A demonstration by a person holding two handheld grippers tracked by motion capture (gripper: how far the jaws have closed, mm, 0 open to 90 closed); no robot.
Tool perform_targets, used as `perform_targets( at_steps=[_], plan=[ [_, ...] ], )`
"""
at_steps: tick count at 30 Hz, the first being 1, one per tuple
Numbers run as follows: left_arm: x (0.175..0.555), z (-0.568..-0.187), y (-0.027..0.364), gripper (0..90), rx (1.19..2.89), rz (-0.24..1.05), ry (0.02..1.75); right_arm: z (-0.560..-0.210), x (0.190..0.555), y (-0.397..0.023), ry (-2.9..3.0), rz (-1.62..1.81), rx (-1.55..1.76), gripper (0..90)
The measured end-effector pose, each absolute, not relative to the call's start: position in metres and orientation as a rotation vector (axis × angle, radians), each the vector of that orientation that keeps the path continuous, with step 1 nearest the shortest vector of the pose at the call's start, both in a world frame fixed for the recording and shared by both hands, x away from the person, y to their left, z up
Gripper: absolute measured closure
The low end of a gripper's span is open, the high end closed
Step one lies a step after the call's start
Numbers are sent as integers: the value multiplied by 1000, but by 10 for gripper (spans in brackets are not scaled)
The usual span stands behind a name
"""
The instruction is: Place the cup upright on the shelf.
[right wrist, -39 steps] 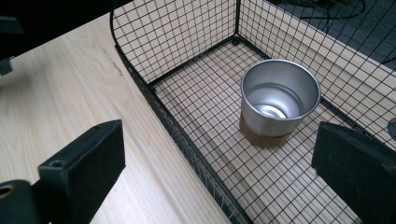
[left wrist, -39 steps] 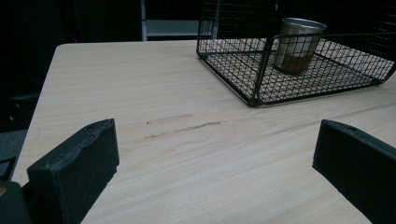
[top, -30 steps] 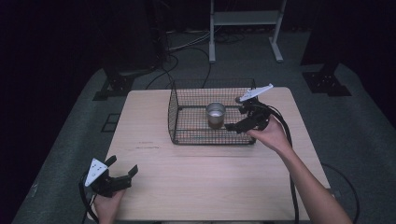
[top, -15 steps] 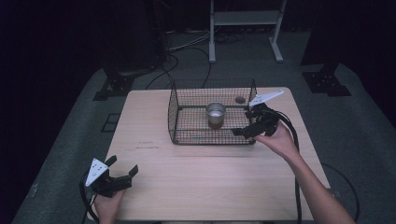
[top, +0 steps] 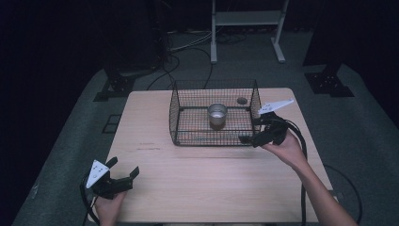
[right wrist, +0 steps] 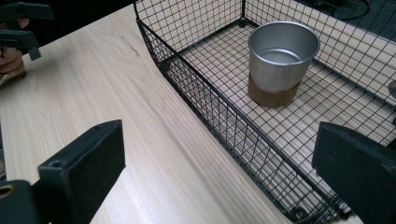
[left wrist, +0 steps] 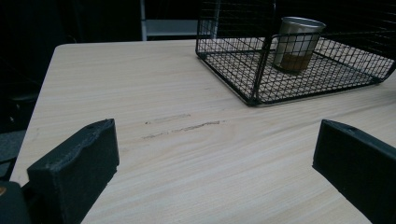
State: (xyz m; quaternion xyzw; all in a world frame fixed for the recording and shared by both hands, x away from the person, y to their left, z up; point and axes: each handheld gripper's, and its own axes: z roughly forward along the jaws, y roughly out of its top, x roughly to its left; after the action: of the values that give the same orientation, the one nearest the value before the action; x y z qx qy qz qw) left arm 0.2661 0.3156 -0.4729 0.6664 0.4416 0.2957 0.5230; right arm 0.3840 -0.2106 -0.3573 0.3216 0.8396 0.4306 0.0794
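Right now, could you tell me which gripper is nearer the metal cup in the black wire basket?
Right gripper, beside the basket's right wall near the cup; left gripper sits at the table's near-left corner.

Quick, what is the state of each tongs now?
Left tongs: open, holding nothing, above the table.
Right tongs: open, holding nothing, beside the wire basket.

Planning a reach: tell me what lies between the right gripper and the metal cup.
The wire basket's near wall stands between the right gripper and the metal cup, seen in the right gripper view.
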Motion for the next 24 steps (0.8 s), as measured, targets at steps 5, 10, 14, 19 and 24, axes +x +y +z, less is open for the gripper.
perform_targets(
  at_steps=[5, 10, 14, 19, 24],
  plan=[
    [266, -473, 315, 0, 1601, 708, 1056, -361, 379, -219, 2500, 1301, 976, 19],
    [266, -473, 315, 0, 1599, 708, 1056, -365, 375, -224, 2496, 1307, 990, 19],
    [266, -473, 315, 0, 1601, 707, 1057, -368, 371, -228, 2489, 1321, 997, 19],
    [266, -473, 315, 0, 1600, 706, 1057, -374, 367, -233, 2488, 1324, 1002, 19],
    [266, -473, 315, 0, 1598, 706, 1058, -379, 363, -240, 2477, 1333, 1019, 20]
  ],
)
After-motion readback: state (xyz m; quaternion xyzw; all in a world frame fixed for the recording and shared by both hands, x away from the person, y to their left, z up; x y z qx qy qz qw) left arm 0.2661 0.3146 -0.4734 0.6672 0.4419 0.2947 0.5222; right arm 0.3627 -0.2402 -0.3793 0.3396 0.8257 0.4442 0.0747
